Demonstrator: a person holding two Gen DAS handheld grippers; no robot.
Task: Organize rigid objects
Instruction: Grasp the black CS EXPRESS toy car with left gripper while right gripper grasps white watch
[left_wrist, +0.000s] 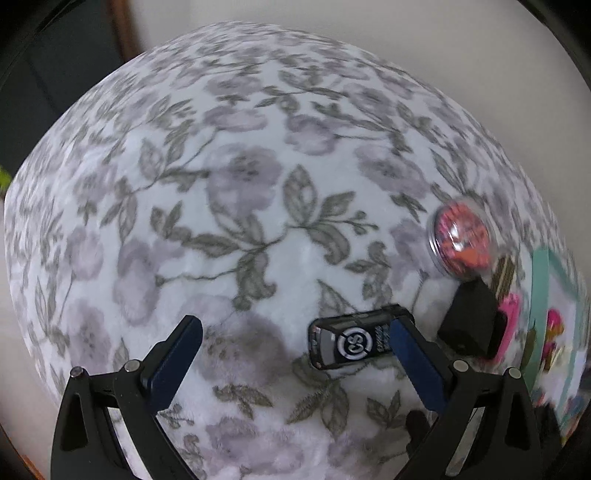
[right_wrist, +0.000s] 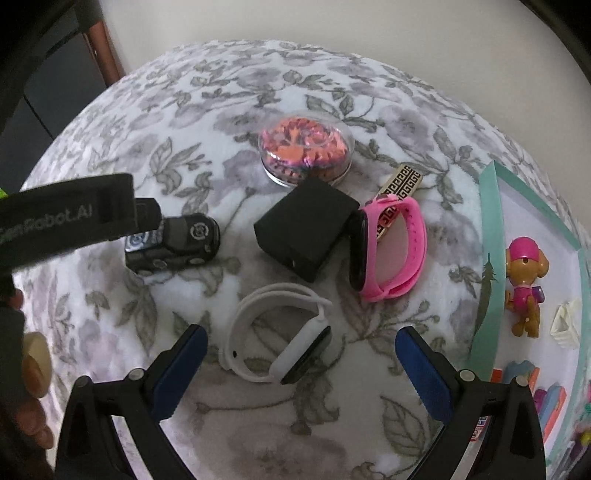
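My left gripper (left_wrist: 295, 326) is open over the flowered cloth. A black toy car (left_wrist: 351, 341) lies just inside its right finger (left_wrist: 413, 362), which covers the car's end. The right wrist view shows the same car (right_wrist: 177, 243) under the left gripper's black body (right_wrist: 74, 218). My right gripper (right_wrist: 300, 334) is open too, with a white smartwatch (right_wrist: 280, 339) lying between its fingertips. Beyond it lie a black box (right_wrist: 306, 229), a pink smartwatch (right_wrist: 395, 251), a round clear case of orange-pink bits (right_wrist: 306, 151) and a gold patterned strip (right_wrist: 402, 181).
A teal-edged tray (right_wrist: 489, 258) at the right holds a toy dog figure (right_wrist: 524, 284), a white clip (right_wrist: 565, 325) and several colourful pieces. A tape roll (right_wrist: 35, 362) and a hand (right_wrist: 26, 424) are at the lower left. The round table's left half is bare cloth (left_wrist: 166, 203).
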